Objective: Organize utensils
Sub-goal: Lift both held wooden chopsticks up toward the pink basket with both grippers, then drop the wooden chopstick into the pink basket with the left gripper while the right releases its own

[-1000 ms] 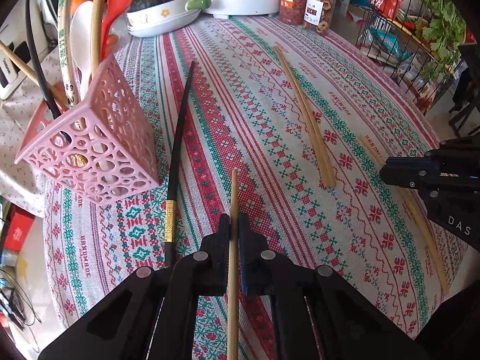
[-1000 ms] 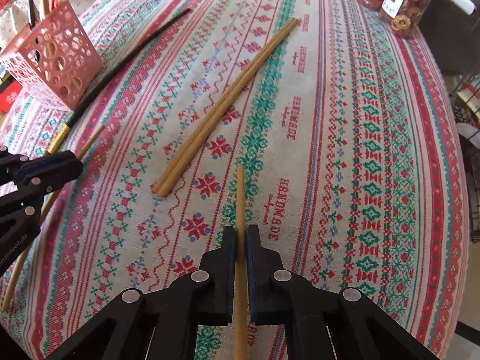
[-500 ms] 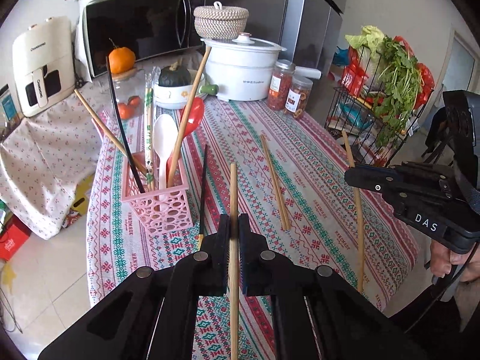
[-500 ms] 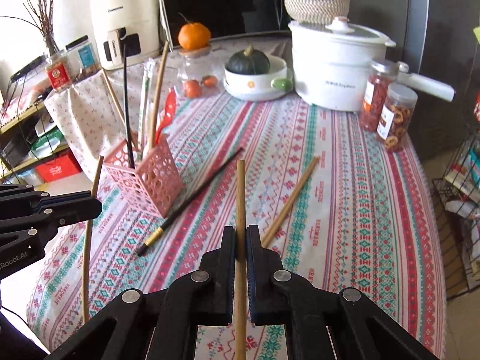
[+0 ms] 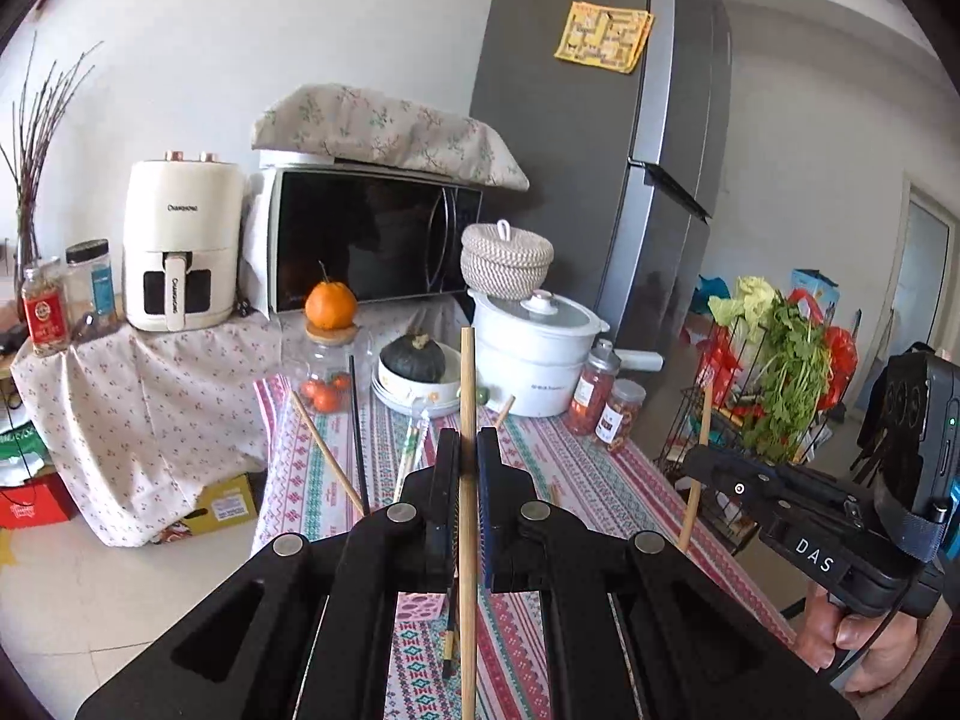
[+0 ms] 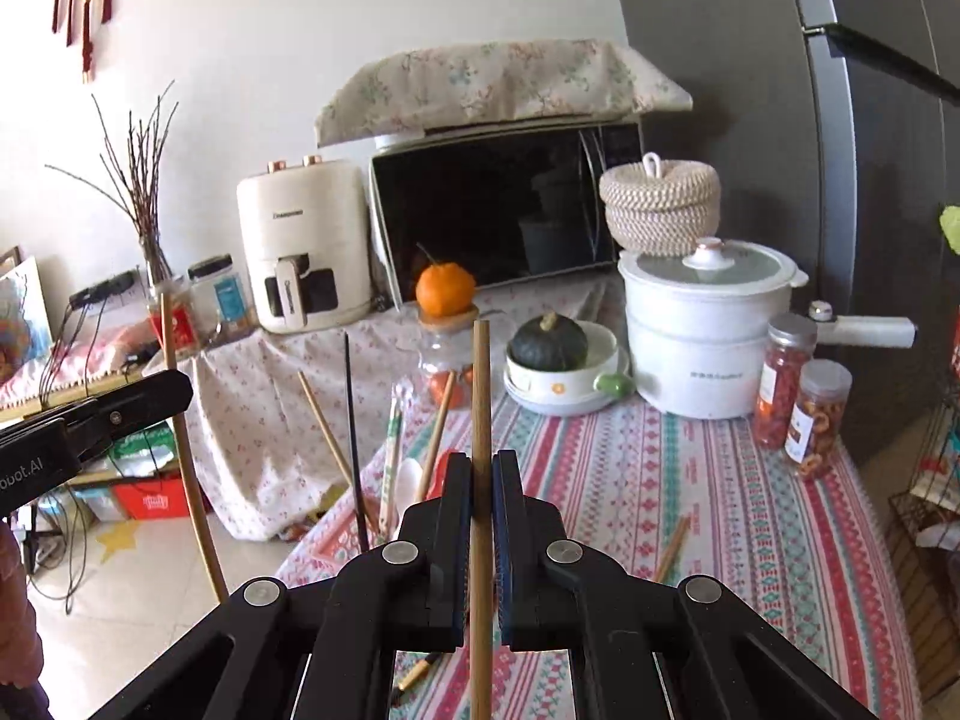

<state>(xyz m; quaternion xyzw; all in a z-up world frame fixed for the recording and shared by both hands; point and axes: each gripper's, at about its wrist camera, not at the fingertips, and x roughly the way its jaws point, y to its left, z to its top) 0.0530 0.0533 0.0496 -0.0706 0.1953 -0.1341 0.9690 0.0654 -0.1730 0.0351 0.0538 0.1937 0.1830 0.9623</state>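
1. Left gripper [image 5: 463,468]: jaws clenched on a bamboo chopstick [image 5: 467,396]. The stick runs along the finger line, tip well past the pads, tail back under the body.
2. Right gripper [image 6: 482,495]: jaws likewise clamped on a second bamboo chopstick [image 6: 480,384], same lengthwise lie.
3. Target, by my reading: the pink holder [image 6: 342,540], already stocked with upright utensils. It stands below and ahead-left of the right jaws, on the striped tablecloth [image 6: 750,516]. In the left view only a pink scrap [image 5: 420,605] shows, directly beneath the jaws.
4. Judgement: the left hand is nearer the holder. Each stick needs tipping towards vertical before it drops in.
5. View differences: the right view shows the holder's rim and a loose chopstick [image 6: 672,546] on the cloth; the left view shows the right gripper [image 5: 702,468] from the side and the person's hand [image 5: 864,642] gripping it.
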